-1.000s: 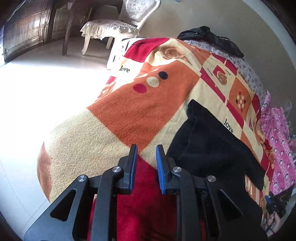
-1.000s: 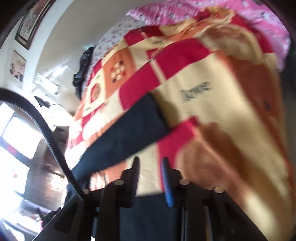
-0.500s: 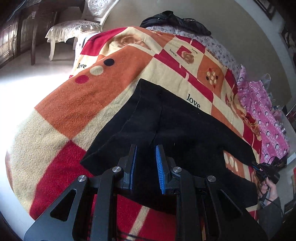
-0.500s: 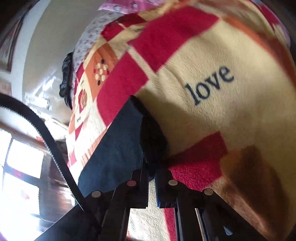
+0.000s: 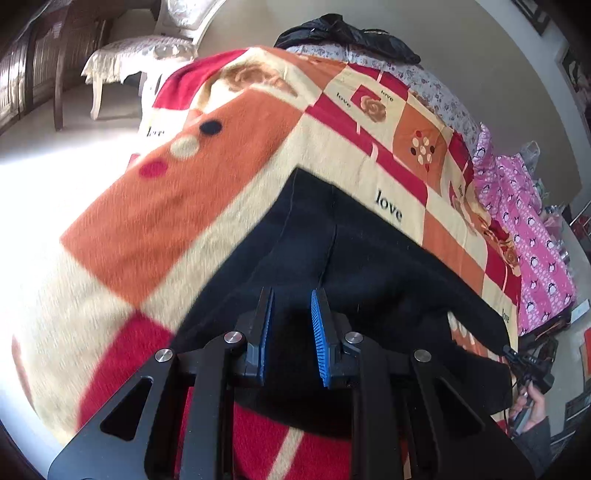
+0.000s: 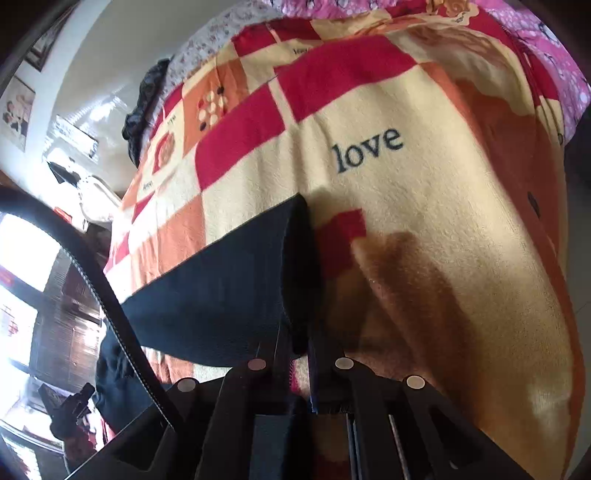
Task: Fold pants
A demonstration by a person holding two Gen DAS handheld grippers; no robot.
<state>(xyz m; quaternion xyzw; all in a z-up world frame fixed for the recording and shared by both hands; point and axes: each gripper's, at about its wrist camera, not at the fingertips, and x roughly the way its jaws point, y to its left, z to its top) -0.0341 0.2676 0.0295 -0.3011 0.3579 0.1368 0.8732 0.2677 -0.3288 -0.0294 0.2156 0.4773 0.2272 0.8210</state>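
Black pants (image 5: 362,266) lie spread on a patterned orange, red and cream blanket (image 5: 177,206) on a bed. My left gripper (image 5: 291,325) is open, its blue-padded fingers over the near edge of the pants, holding nothing. My right gripper (image 6: 297,343) is shut on the hem end of a pant leg (image 6: 229,280), which stretches away to the left in the right wrist view. The right gripper also shows at the far right in the left wrist view (image 5: 528,365).
A pink patterned quilt (image 5: 532,236) lies along the bed's far side. A black garment (image 5: 347,33) is heaped at the head of the bed. A white chair (image 5: 147,48) stands on the floor at the left. The blanket (image 6: 424,221) drops off at the bed's edge.
My right gripper closed on the pant leg end and has lifted it slightly. My left gripper moved from the bare blanket over the pants and stays open.
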